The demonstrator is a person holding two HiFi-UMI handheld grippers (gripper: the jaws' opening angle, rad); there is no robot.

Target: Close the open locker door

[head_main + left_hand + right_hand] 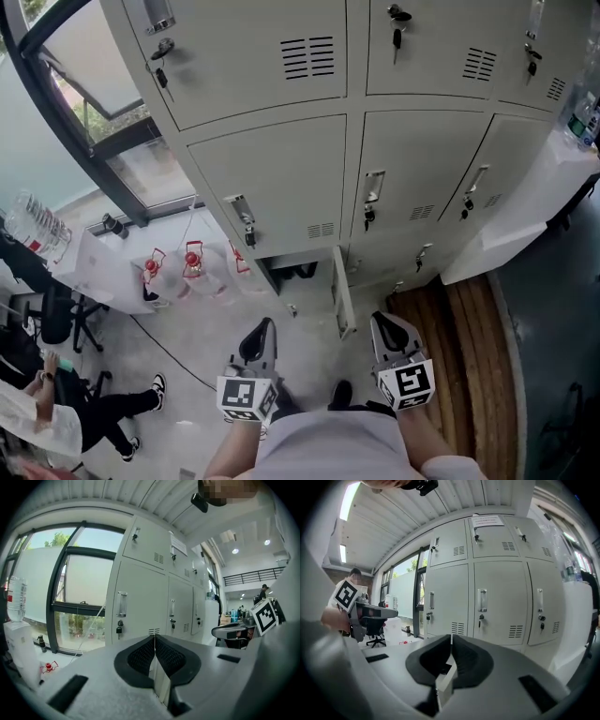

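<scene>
In the head view a bank of grey lockers (309, 159) stands ahead. One bottom-row locker door (342, 292) hangs open, swung out toward me edge-on, with the dark compartment (291, 272) to its left. My left gripper (265, 328) is held low, short of the door and to its left. My right gripper (384, 323) sits just right of the door's free edge, not touching it. Both are shut on nothing. In the left gripper view the left gripper (154, 639) faces the locker fronts (140, 602). In the right gripper view the right gripper (451, 639) faces them too (497, 602); its jaws hide the bottom row.
Water jugs with red handles (192, 267) stand on the floor left of the open locker, under a window (112, 84). A white counter (525, 216) juts out at right above a wooden platform (459, 347). A seated person (56, 412) and office chair (56, 319) are at far left.
</scene>
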